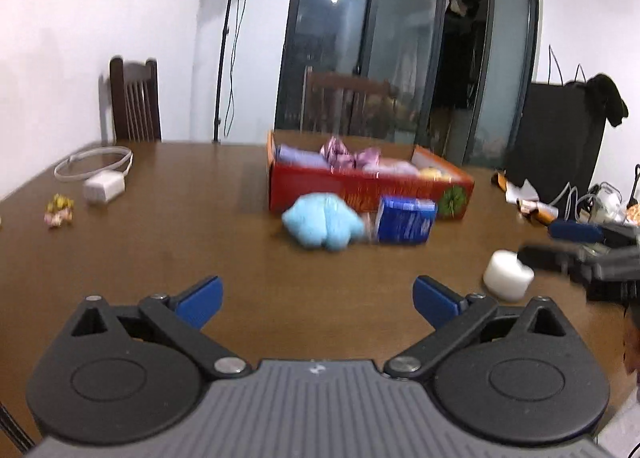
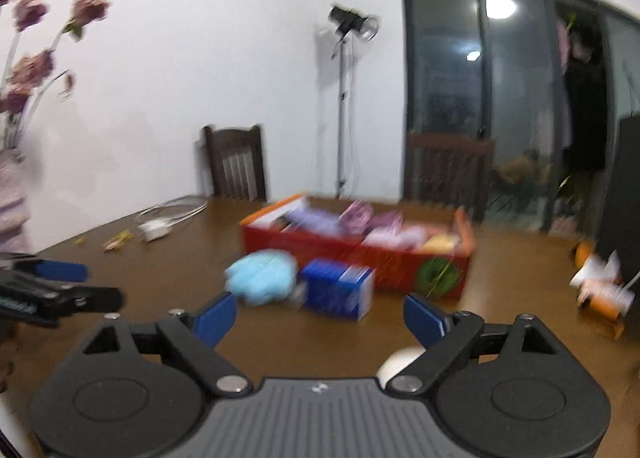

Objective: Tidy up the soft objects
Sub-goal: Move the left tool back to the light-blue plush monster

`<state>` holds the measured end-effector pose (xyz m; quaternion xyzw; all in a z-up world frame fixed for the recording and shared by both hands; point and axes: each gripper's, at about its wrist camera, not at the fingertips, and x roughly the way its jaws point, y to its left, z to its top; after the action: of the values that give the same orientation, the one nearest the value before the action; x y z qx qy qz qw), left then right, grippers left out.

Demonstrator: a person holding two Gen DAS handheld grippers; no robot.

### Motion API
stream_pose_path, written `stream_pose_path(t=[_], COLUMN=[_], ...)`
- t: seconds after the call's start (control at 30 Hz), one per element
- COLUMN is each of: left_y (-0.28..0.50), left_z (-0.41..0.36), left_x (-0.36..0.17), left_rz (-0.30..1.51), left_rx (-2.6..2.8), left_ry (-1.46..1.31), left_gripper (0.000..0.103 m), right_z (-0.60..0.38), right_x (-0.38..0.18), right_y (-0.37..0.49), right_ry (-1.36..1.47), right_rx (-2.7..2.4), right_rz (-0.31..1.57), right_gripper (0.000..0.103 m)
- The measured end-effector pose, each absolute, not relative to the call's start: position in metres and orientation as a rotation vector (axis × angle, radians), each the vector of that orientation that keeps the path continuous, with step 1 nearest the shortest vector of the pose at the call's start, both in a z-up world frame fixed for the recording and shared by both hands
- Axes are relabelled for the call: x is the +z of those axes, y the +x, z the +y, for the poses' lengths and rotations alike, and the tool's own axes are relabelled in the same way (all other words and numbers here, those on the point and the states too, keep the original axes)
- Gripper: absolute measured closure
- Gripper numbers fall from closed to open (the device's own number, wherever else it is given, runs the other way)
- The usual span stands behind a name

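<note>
Bench [image 1: 160, 258] is big, brown wood, w/ most of the action around the middle-far part. The red box [image 1: 320, 185] sits there and it's already pretty loaded: purple, pink and yellowish soft stuff piled inside, can't tell exactly what each piece is bc of blur. So imo the job is well underway, maybe more than half done.

What's left, biggest first: the light blue plush [image 1: 322, 222] lying on the bench just in front of the box's near wall, not in it. Right next to it, touching or nearly, is a blue tissue pack [image 1: 405, 221], also still outside. Then a white roll [image 1: 507, 274] nearer and off to the right, well apart from the box. Tiny crumpled yellowish thing [image 1: 59, 209] far left, prob just clutter, along w/ a white charger [image 1: 103, 186].

Left tongs [image 1: 318, 300] are spread wide, nothing in them, hovering above the near bench. Right tongs [image 2: 318, 318] same deal, wide and empty, pointed roughly at the plush/pack pair; the white roll peeks out just under them.
</note>
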<state>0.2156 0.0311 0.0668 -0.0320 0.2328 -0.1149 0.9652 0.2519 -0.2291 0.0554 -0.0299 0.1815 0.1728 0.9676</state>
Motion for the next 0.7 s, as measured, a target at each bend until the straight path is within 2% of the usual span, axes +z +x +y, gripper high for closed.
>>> stream_pose_path(t=[0.17,0.4,0.5,0.53,0.6,0.7], left_y=[0.224,0.262,0.31,0.326,0.362,0.407], left_z=[0.032,0.03,0.034,0.036,0.039,0.043], left_x=[0.072,0.065,0.06,0.058,0.057,0.054], left_rz=[0.433,0.439,0.492,0.52,0.568,0.605], left_rx=[-0.201,-0.235,-0.261,-0.271,-0.297,-0.343], left_ry=[-0.067,-0.017,-0.028,-0.045,-0.093,-0.165], left_gripper=[0.0,0.0,0.001,0.002,0.017,0.03], right_z=[-0.21,-0.208,-0.201,-0.198,-0.193,-0.183], right_x=[0.04,0.037,0.032,0.029,0.023,0.015], right_y=[0.243,0.267,0.29,0.3,0.322,0.352], right_ry=[-0.108,-0.016,0.019,0.034,0.085,0.123], right_rx=[0.369,0.357,0.369,0.367,0.363,0.377], right_rz=[0.42,0.467,0.514,0.536,0.589,0.624], right_gripper=[0.013,0.015,0.022,0.026,0.03,0.035])
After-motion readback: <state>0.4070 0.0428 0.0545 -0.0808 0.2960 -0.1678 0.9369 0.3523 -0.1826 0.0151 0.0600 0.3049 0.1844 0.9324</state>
